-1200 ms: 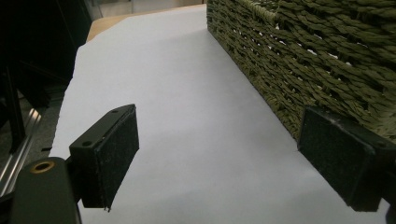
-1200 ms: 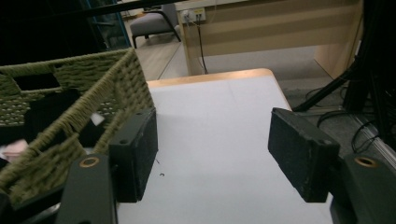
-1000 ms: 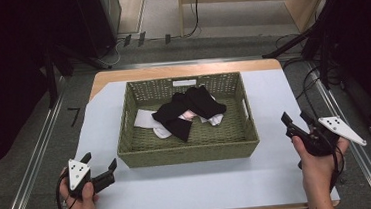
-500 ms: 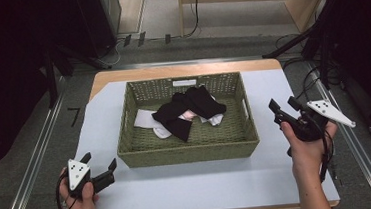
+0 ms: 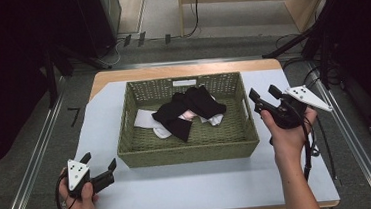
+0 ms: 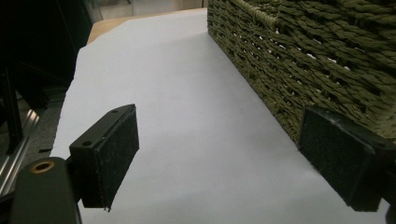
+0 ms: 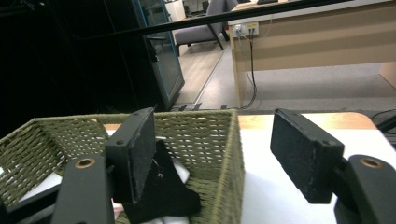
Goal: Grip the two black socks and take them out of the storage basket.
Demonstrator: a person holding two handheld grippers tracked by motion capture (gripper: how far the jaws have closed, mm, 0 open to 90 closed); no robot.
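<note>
— While the right gripper (image 5: 264,94) hung raised beside the woven basket (image 5: 187,152), jaws spread wide and clamped on nothing, where was the laundry?

— Inside the basket, near its middle: black socks (image 5: 186,109) heaped over white ones (image 5: 147,119), crumpled and overlapping, a hint of pink between them.

— Why held so high?

— I judged it was poised to clear the rim and drop onto the pile; its own view looked over the basket wall at the dark cloth (image 7: 163,191).

— And the left gripper (image 5: 99,164)?

— Low on the white sheet (image 5: 205,183) just beside the basket's near corner, jaws also apart and empty, probably parked out of the way.
</note>
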